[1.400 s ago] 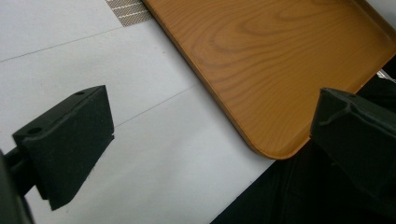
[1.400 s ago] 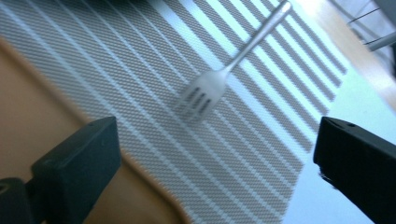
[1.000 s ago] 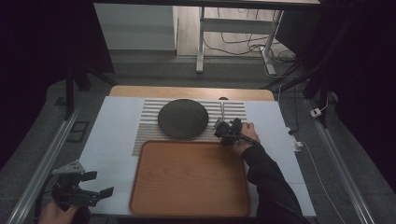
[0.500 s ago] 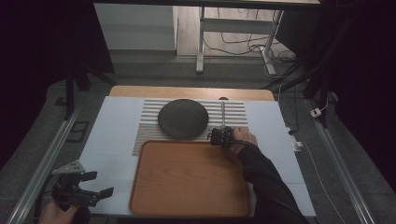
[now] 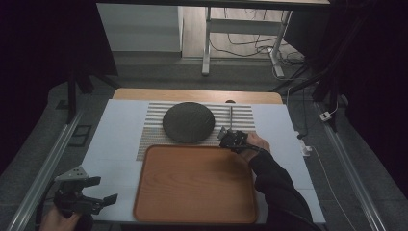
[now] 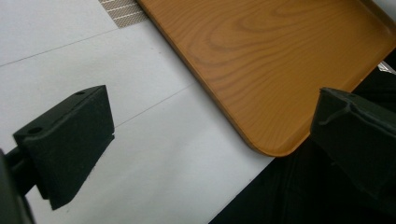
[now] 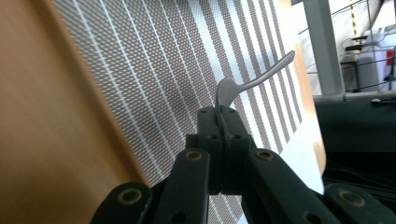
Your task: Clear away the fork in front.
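spoon (image 7: 261,77) sits pinched in my right gripper (image 7: 223,122), jaws closed on its bowl end, handle sticking out over the striped mat (image 5: 240,115) just beside the tray (image 5: 192,185). my left gripper (image 5: 82,197) hangs wide and empty near the tray corner. the thin edge grip could let it pivot or slip. i see no readable writing.

Both grippers are black: the left gripper (image 5: 107,189) carries a grey three-cornered plate on top and blocky, foam-like pads (image 6: 70,140) with small round holes. The right gripper (image 7: 223,122) shows linked black arms pinned with brass-coloured rivets, and the person's right sleeve (image 5: 276,187) looks dark, perhaps black.
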Tool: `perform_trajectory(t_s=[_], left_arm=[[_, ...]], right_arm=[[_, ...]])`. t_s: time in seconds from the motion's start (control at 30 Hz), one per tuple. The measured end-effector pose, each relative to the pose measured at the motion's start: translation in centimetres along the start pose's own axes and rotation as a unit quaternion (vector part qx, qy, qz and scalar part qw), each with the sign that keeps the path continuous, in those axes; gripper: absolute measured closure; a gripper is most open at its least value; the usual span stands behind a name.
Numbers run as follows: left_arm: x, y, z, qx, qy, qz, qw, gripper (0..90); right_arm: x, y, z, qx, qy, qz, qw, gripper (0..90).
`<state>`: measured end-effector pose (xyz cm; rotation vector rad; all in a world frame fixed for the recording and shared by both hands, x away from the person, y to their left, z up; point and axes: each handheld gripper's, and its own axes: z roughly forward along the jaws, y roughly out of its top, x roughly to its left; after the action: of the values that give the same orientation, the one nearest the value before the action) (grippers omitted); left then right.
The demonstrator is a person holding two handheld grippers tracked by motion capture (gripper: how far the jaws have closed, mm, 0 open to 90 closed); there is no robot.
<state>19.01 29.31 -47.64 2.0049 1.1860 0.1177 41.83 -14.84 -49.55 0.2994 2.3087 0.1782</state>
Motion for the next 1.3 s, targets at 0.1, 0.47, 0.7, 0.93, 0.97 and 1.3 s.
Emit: perform_trajectory(t_s=[0.1, 0.47, 0.7, 0.93, 0.97, 1.3], left_arm=[[-0.1, 0.0, 0.0, 0.001, -0.002, 0.004, 1.0, 0.0], [-0.5, 0.4, 0.2, -0.016, -0.014, 0.02, 0.9996, 0.0], [-0.9, 1.0, 0.5, -0.017, -0.025, 0.038, 0.9988, 0.0], [-1.4, 1.7, 1.4, -0.021, -0.045, 0.064, 0.9967, 0.0], [-1.4, 1.9, 1.5, -0.023, -0.047, 0.066, 0.9964, 0.0], [-1.8, 3.4, 3.1, -0.024, -0.067, 0.081, 0.9942, 0.0]], right_arm=[[-0.1, -0.5, -1.0, -0.008, 0.008, 0.02, 0.9997, 89.0], [-0.5, -2.2, -4.1, -0.072, 0.077, 0.143, 0.984, 89.0], [-0.5, -3.6, -6.3, -0.113, 0.116, 0.197, 0.9668, 89.0], [0.4, -4.5, -8.5, -0.15, 0.153, 0.232, 0.9488, 89.0], [0.6, -4.6, -8.9, -0.161, 0.166, 0.239, 0.9433, 89.0], [1.5, -5.3, -10.9, -0.203, 0.22, 0.256, 0.919, 89.1]])
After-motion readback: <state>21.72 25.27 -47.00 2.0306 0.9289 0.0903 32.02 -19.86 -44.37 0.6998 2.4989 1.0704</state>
